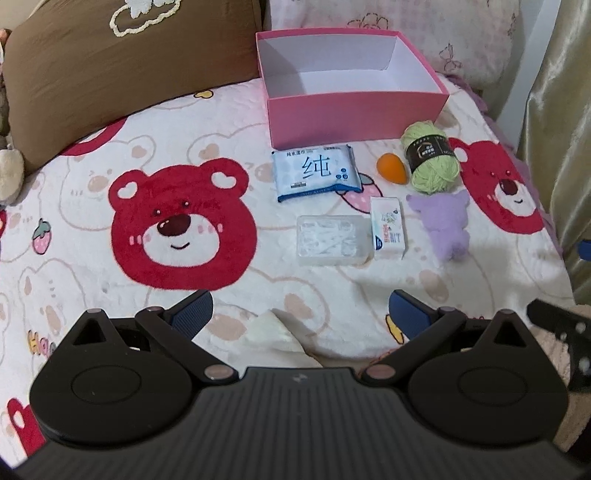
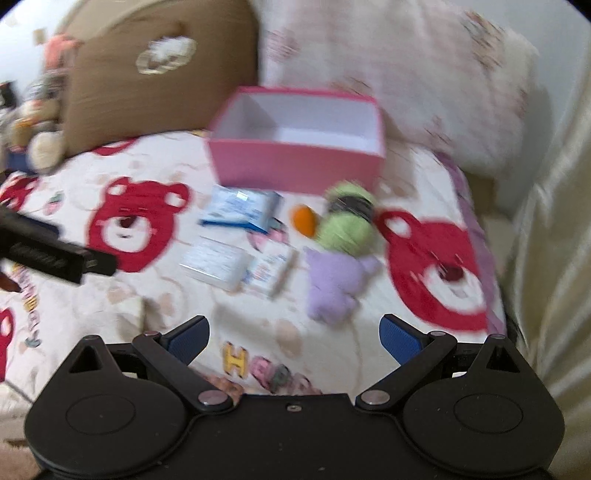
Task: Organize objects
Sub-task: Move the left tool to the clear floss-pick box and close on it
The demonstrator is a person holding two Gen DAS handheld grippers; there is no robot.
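Observation:
An open pink box (image 1: 354,118) (image 2: 295,162) with nothing in it stands at the back of the bed. In front of it lie a blue wet-wipes pack (image 1: 316,171) (image 2: 240,208), an orange egg-shaped sponge (image 1: 391,168) (image 2: 304,219), a green yarn ball (image 1: 432,157) (image 2: 347,218), a purple plush toy (image 1: 445,225) (image 2: 336,284), a clear plastic case (image 1: 332,240) (image 2: 214,266) and a small white carton (image 1: 388,229) (image 2: 269,273). My left gripper (image 1: 301,312) is open and empty, short of the case. My right gripper (image 2: 293,334) is open and empty, just short of the plush. The right wrist view is blurred.
A brown pillow (image 1: 129,74) and a pink floral pillow (image 1: 406,33) lean at the head of the bed. A bear-print blanket (image 1: 177,229) covers the bed. A curtain (image 1: 557,129) hangs at the right. The other gripper's body (image 2: 48,251) shows at the left.

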